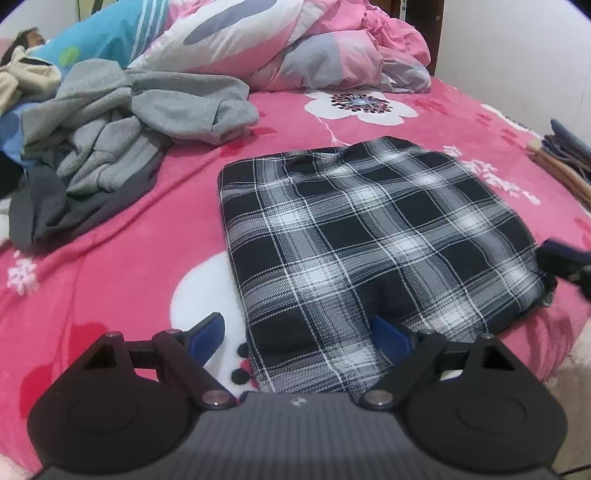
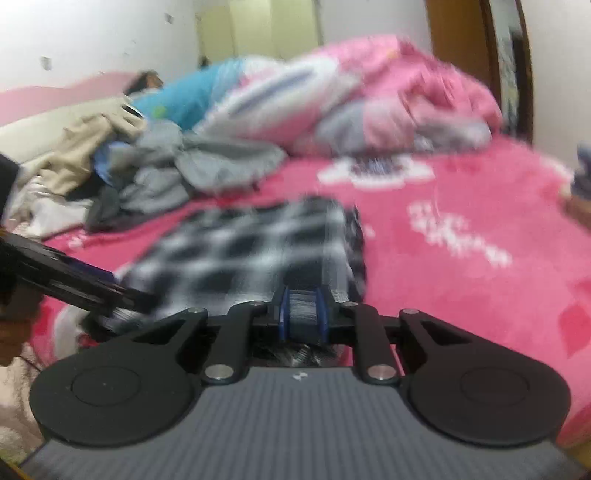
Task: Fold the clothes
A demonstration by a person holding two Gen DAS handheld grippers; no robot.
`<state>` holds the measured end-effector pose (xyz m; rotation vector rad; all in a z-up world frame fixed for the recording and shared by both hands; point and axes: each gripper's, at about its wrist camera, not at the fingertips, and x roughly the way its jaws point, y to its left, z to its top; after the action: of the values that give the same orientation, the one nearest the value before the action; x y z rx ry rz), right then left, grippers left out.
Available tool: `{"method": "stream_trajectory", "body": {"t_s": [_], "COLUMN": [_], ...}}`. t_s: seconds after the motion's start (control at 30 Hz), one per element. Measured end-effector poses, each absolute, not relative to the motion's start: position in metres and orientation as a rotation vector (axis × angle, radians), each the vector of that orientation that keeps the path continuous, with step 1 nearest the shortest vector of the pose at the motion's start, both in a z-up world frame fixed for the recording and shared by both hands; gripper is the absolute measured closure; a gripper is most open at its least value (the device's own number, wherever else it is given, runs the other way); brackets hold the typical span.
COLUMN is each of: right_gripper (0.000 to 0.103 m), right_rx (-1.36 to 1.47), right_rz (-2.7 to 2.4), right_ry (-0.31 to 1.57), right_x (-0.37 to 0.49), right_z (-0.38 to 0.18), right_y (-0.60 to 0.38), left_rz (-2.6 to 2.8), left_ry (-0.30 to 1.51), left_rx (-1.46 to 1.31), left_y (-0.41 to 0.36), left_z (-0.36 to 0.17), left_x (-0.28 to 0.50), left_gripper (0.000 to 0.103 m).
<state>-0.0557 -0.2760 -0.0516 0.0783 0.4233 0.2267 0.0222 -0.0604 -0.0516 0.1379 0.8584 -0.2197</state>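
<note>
Plaid garment [image 1: 369, 236] lies folded flat at centre of the pink bed [image 1: 129, 236]. Left tongs [image 1: 295, 332] stand spread wide over its 6 o'clock edge, unpinched. Right tongs [image 2: 303, 314] clamp a fold of it. Grey clothes [image 1: 122, 122] lie at 10 o'clock.

Bed [image 1: 122, 266] under pink floral blanket, white flowers across it. Folded plaid garment [image 1: 369, 236] flat near front edge. Grey clothes [image 1: 122, 129] heaped at left, spilling over darker grey piece; cream garment [image 1: 22, 81] behind them. Rumpled pink-and-grey quilt [image 1: 332, 48] bunched at far end, blue pillow [image 1: 107, 33] beside it. Small stack of folded items [image 1: 569, 155] at right edge. Right wrist view blurred, same layout: plaid in middle, heap left, quilt behind.
</note>
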Motion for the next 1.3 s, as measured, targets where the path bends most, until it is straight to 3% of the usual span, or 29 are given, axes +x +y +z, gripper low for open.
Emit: {"method": "stream_trajectory", "body": {"t_s": [0.1, 0.27, 1.3], "right_gripper": [0.088, 0.089, 0.089], "right_rx": [0.054, 0.05, 0.128], "right_rz": [0.291, 0.267, 0.262], "right_ry": [0.391, 0.498, 0.469], "right_x": [-0.064, -0.054, -0.064], "right_z": [-0.056, -0.094, -0.103], "right_y": [-0.268, -0.255, -0.258], "left_rz": [-0.205, -0.19, -0.153], "left_ry": [0.851, 0.85, 0.824], "left_rx": [0.155, 0.184, 0.263], "left_y": [-0.064, -0.07, -0.081], "left_z": [-0.052, -0.051, -0.05], "left_x": [0.021, 0.02, 0.013], "left_gripper": [0.014, 0.014, 0.014]}}
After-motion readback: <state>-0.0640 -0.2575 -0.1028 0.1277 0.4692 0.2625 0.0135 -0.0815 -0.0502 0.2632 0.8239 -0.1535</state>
